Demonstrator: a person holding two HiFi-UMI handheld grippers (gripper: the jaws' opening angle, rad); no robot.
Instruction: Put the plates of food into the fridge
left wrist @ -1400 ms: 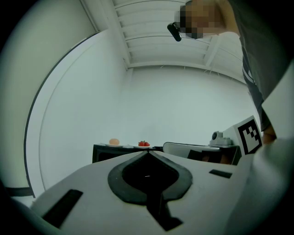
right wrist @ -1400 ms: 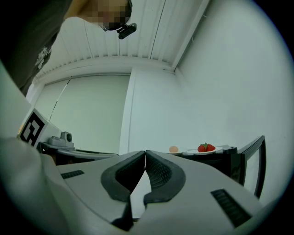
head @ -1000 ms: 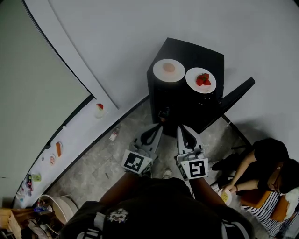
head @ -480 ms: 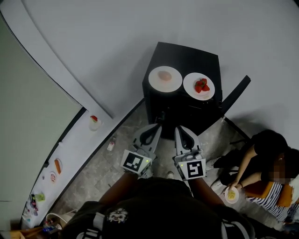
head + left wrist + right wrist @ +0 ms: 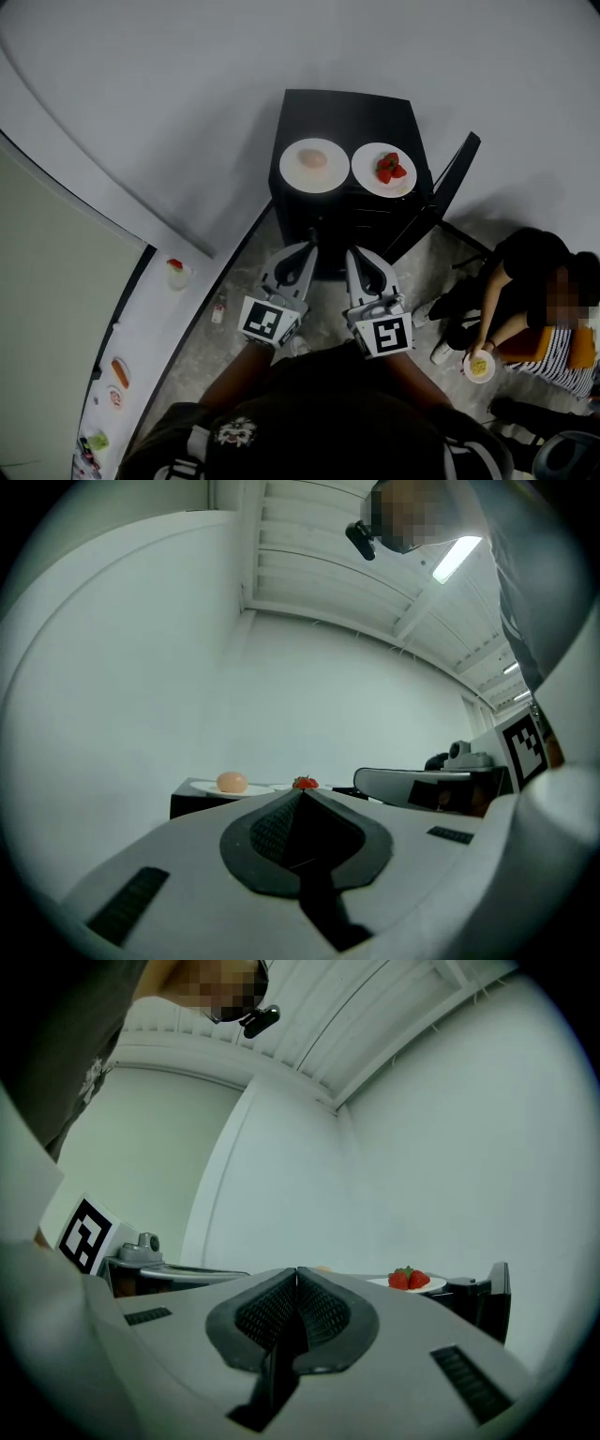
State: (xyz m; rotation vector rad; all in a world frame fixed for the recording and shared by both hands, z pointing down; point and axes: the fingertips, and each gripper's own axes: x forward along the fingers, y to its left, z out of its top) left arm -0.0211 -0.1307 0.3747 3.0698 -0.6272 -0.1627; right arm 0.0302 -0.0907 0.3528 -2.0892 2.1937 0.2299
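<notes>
A low black fridge [image 5: 375,117] stands ahead against the white wall, its door [image 5: 452,178] swung open to the right. Two white plates rest on its top. The left plate [image 5: 314,166] carries a pale round bun [image 5: 232,781]; the right plate [image 5: 383,170] carries strawberries [image 5: 409,1279]. My left gripper [image 5: 307,251] and right gripper [image 5: 352,255] hover side by side just short of the fridge front, pointing at it. Both are shut and hold nothing, as the closed jaw tips show in the left gripper view [image 5: 302,795] and the right gripper view [image 5: 297,1273].
A person sits on the floor at the right, holding a small plate of yellow food [image 5: 479,366]. A white counter [image 5: 155,314] runs along the left with a red-topped cup [image 5: 175,271] and other food items. A small bottle [image 5: 217,310] lies on the floor.
The view has swung, so the fridge now sits more to the left and nearer the middle. Both grippers have shifted slightly with it and stay shut.
</notes>
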